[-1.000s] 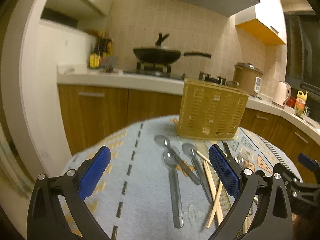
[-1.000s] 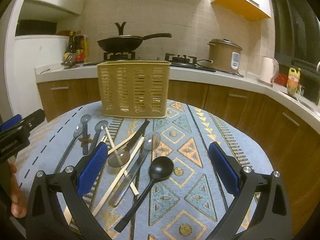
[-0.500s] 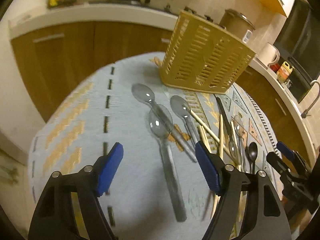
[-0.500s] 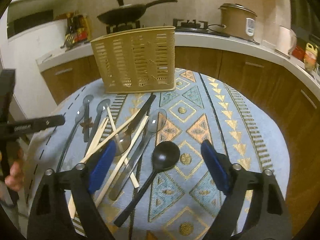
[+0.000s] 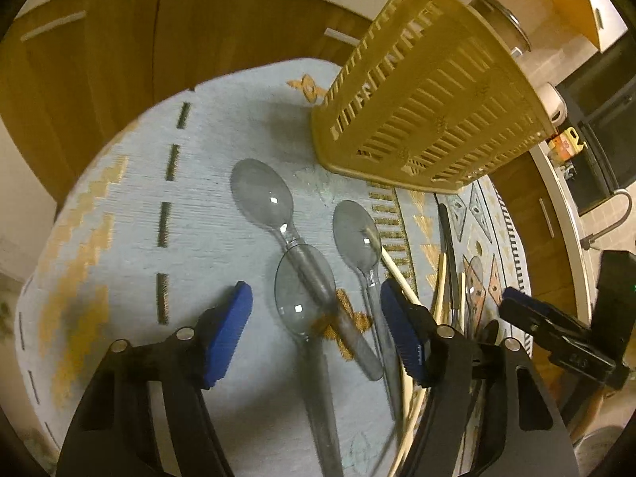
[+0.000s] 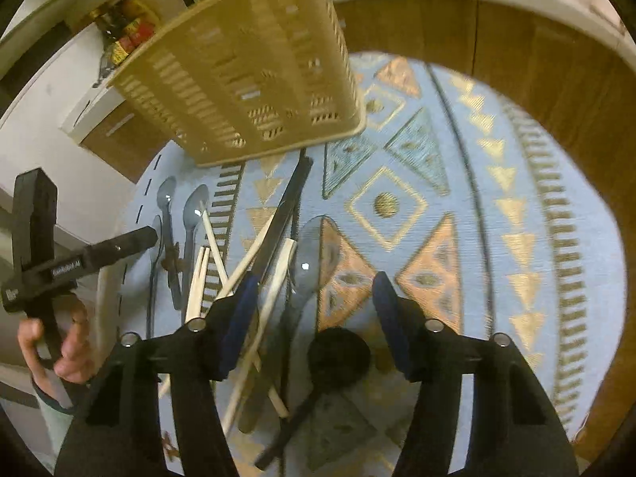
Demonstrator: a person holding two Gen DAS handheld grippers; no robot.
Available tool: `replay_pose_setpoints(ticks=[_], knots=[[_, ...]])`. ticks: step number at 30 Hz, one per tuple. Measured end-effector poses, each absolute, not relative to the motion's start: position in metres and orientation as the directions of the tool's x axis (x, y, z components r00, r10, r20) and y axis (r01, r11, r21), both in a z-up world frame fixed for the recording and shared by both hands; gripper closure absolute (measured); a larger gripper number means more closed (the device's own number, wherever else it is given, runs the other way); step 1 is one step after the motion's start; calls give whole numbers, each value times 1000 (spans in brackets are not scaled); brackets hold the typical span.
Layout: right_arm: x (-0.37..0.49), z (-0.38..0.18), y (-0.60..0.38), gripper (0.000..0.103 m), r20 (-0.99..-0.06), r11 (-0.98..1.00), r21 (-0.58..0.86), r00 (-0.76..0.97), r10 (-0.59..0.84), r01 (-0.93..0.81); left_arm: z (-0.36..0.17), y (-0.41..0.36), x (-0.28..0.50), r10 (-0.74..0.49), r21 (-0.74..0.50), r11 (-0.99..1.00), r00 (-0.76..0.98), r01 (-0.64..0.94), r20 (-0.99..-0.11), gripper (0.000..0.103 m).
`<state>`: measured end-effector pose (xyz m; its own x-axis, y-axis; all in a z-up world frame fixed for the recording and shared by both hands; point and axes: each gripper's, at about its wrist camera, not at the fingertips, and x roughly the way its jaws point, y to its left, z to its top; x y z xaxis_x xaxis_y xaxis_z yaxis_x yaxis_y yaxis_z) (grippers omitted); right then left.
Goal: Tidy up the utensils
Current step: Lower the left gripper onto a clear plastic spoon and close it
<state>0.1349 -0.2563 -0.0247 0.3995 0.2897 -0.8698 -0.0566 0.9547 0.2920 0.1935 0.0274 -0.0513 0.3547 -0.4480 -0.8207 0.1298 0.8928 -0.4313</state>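
While both grippers are being closed with nothing gripped, the left gripper is being held over clear spoons and the right gripper over a black spoon mid-table.

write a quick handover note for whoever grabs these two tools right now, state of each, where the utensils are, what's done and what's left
Left tool: jaws closing, nothing gripped, hanging over the clear spoons.
Right tool: jaws closing, nothing gripped, above the black spoon and another clear spoon.
Utensils: spoons, chopsticks and a dark knife-like piece all lie loose on the tablecloth, in front of the yellow basket.
Done: none seen put away.
Left: pick up each piece and sort it into the basket.
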Motion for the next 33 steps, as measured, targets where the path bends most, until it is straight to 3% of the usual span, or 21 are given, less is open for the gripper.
replay_pose_setpoints(ticks=[4,14,16,18,22,24,26,33], knots=[[149,-30,-255,61,-879,952,306,373,296,-35,-51,25,202,-434,-418,900,345,124,-832,46],[172,-39,-248,67,-916,978,204,362,174,46,-50,11,206,-394,-367,919,362,143,-845,50],[173,-41,-245,70,-919,984,171,367,141,51,-49,10,205,-386,-357,923,366,145,-847,53],[175,-44,-236,72,-924,991,123,370,96,49,-51,6,206,-381,-351,924,363,148,-850,62],[172,-45,-224,74,-927,999,43,372,41,-3,-51,4,204,-356,-320,934,372,158,-857,63],[169,-45,-219,76,-928,999,17,370,33,-45,-51,1,203,-332,-290,943,379,166,-864,69],[166,-47,-217,90,-929,997,-5,368,24,-77,-52,1,202,-325,-279,945,380,172,-866,72],[158,-44,-231,96,-924,982,-48,381,27,-184,-54,10,201,-410,-363,911,340,197,-846,72]])
